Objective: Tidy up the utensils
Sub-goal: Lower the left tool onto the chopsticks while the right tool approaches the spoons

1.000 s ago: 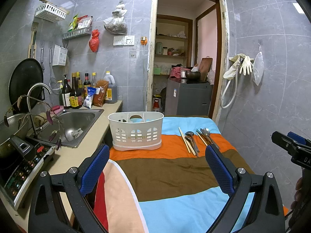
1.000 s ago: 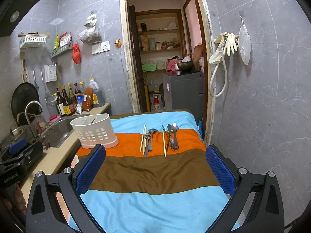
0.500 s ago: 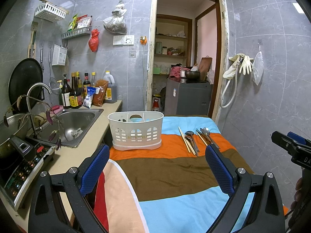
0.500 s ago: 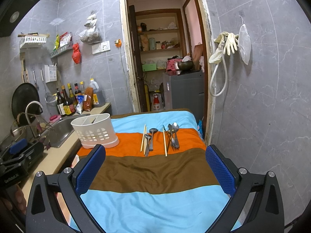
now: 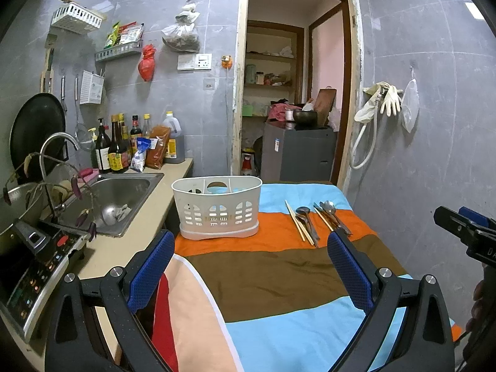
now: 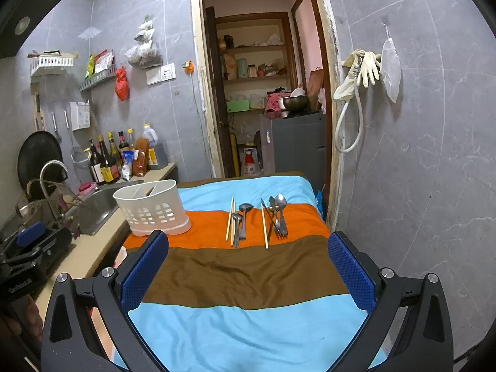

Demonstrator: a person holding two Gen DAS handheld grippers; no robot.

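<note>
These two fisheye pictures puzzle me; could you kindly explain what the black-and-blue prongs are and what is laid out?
A person holds one handheld gripper in each hand; each has a camera looking along its jaws. One picture is from the left gripper, the other from the right gripper. Both are open and hold nothing. Ahead, on a striped cloth, stand a white caddy and loose utensils: chopsticks, spoons, and a second cluster to the right. A sink lies to the left.

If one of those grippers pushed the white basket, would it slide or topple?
The white basket looks like thin perforated plastic and seems to hold no utensils, so it is probably light. It has a wide base, so sliding seems likelier than tipping. The striped cloth beneath is soft and wrinkled, so it might bunch and drag.
</note>
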